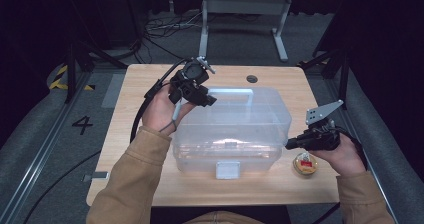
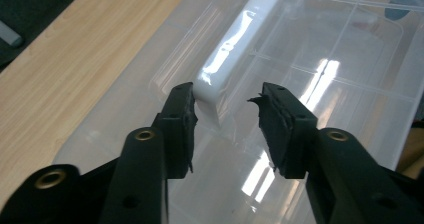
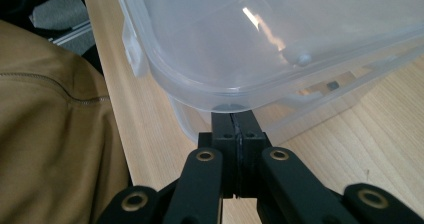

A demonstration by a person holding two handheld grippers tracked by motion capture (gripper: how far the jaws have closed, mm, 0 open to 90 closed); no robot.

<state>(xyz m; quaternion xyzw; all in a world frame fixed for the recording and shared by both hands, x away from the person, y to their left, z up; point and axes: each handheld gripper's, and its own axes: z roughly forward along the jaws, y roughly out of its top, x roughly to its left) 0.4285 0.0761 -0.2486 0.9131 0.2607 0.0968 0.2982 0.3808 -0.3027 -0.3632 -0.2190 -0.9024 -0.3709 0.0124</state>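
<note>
A clear plastic storage box (image 1: 235,134) with a white handle (image 1: 235,91) on its lid and a white latch (image 1: 227,170) at the front stands mid-table. My left gripper (image 1: 207,100) hovers over the lid's back left, open, and the handle's (image 2: 240,39) end lies between the jaws of the left gripper (image 2: 227,104). My right gripper (image 1: 289,145) is at the box's right front corner. It is shut with nothing in it, and the right gripper's (image 3: 233,119) tips sit just under the rim of the lid (image 3: 250,39).
A small round yellow cup (image 1: 305,164) with a red label sits on the wooden table (image 1: 145,84) beside the right hand. A cable hole (image 1: 252,78) is at the table's back. Tan sleeves (image 3: 50,134) come in from the near edge.
</note>
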